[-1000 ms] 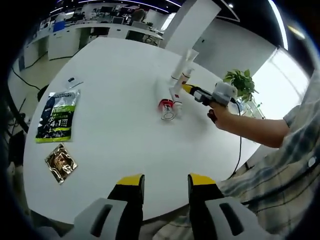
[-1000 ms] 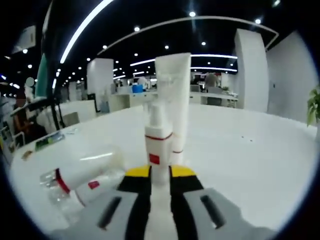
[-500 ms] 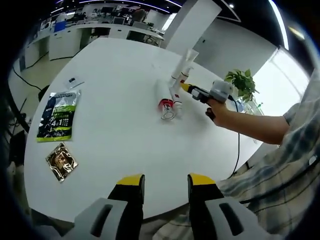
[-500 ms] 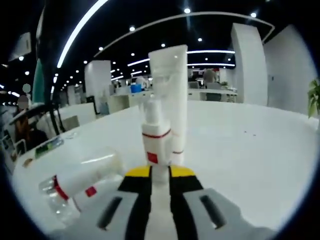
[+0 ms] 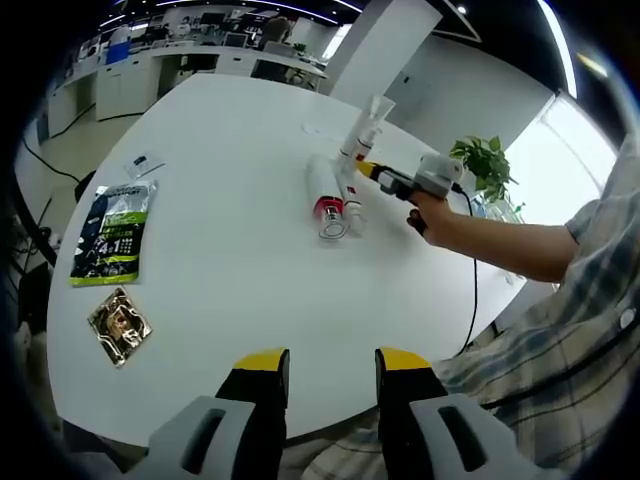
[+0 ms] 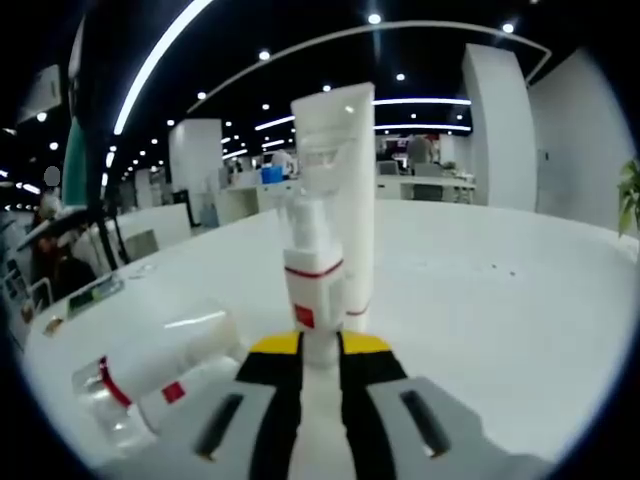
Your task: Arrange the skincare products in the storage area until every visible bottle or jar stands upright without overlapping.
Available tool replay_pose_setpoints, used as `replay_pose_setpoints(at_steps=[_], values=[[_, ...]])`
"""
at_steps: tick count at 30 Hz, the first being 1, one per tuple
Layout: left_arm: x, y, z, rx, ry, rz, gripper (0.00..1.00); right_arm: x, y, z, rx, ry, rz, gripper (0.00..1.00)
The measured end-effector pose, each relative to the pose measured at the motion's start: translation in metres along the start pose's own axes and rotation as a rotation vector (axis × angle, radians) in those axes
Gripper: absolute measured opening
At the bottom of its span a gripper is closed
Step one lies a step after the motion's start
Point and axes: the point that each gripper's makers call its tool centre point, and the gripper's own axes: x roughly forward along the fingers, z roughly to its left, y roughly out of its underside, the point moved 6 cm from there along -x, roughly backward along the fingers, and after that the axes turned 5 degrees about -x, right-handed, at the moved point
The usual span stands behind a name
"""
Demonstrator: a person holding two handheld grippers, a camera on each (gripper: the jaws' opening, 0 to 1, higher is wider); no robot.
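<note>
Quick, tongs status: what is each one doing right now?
Left tongs: open, holding nothing.
Right tongs: closed on the small white bottle.

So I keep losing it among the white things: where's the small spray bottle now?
In the right gripper view, the spray bottle stands between the right gripper's jaws, before the tall white tube.

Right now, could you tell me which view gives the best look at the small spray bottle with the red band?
The right gripper view: the spray bottle stands upright, close up, between that gripper's jaws, with the tall white tube behind it. In the left gripper view the bottle is a tiny shape at the right gripper tip.
</note>
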Motion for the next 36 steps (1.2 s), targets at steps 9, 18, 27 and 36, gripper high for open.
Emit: replay_pose_setpoints(at_steps=[9,18,27,36], values=[[0.001,-0.001,-0.001,0.006,0.002,0.005,0.35,0.003,-0.001,-0.001,0.010,-0.001,-0.001,0.11],[0.005,0.001,-0.002,0.003,0.009,0.010,0.35,-0.006,-0.001,0.000,0.030,-0.008,0.004,0.16],[0.031,-0.019,-0.008,0.061,0.027,0.033,0.37,-0.055,-0.001,0.002,0.134,-0.020,-0.020,0.21],[0.070,-0.068,-0.011,0.101,0.031,-0.016,0.28,-0.120,0.012,0.006,0.268,-0.017,0.044,0.25]])
